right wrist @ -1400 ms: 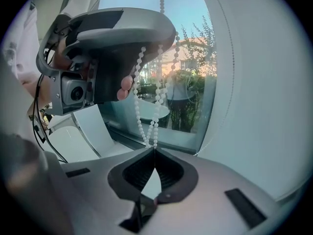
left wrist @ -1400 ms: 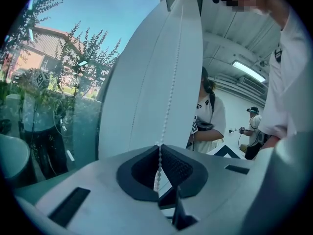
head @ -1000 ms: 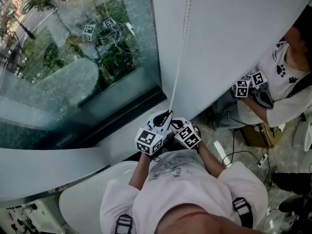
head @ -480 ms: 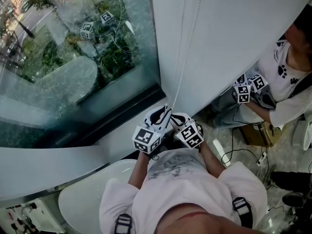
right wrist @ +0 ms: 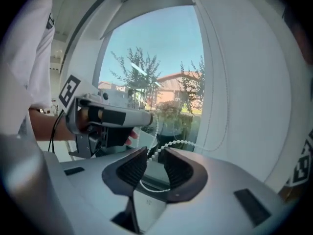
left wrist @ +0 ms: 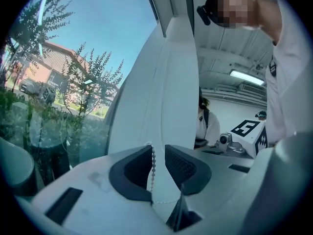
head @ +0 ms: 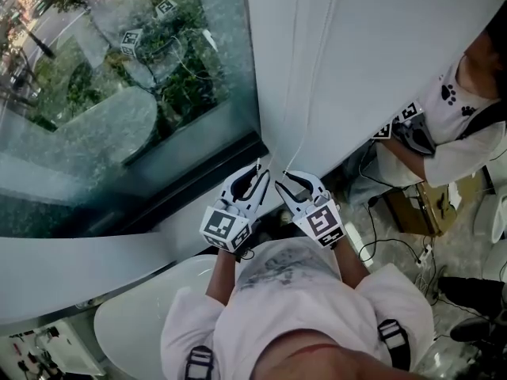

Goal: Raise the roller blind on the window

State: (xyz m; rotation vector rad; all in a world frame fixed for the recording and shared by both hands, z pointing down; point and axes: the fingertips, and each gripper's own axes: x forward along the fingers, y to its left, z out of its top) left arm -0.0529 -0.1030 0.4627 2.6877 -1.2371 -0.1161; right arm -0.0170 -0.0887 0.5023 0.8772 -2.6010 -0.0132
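Observation:
The white bead chain (head: 290, 93) hangs down in front of the white blind (head: 380, 54), to the right of the window glass (head: 119, 93). My left gripper (head: 258, 172) and right gripper (head: 287, 182) are side by side at the chain's lower end, both pointing at the window. In the left gripper view the chain (left wrist: 153, 170) runs down along one pad of the left gripper (left wrist: 158, 148), whose pads stand apart. In the right gripper view the right gripper (right wrist: 155, 152) has just been opening. A slack curve of chain (right wrist: 181, 142) passes between its pads, unpressed.
A second person (head: 467, 125) stands at the right, holding grippers with marker cubes (head: 400, 121). A round white table (head: 135, 331) is below my left arm. Cables and a box (head: 420, 204) lie on the floor at the right. A dark window frame (head: 198, 188) runs below the glass.
Both grippers have risen along the chain, the right one more. They now stand apart instead of touching. The right jaws have opened. The chain has gone slack.

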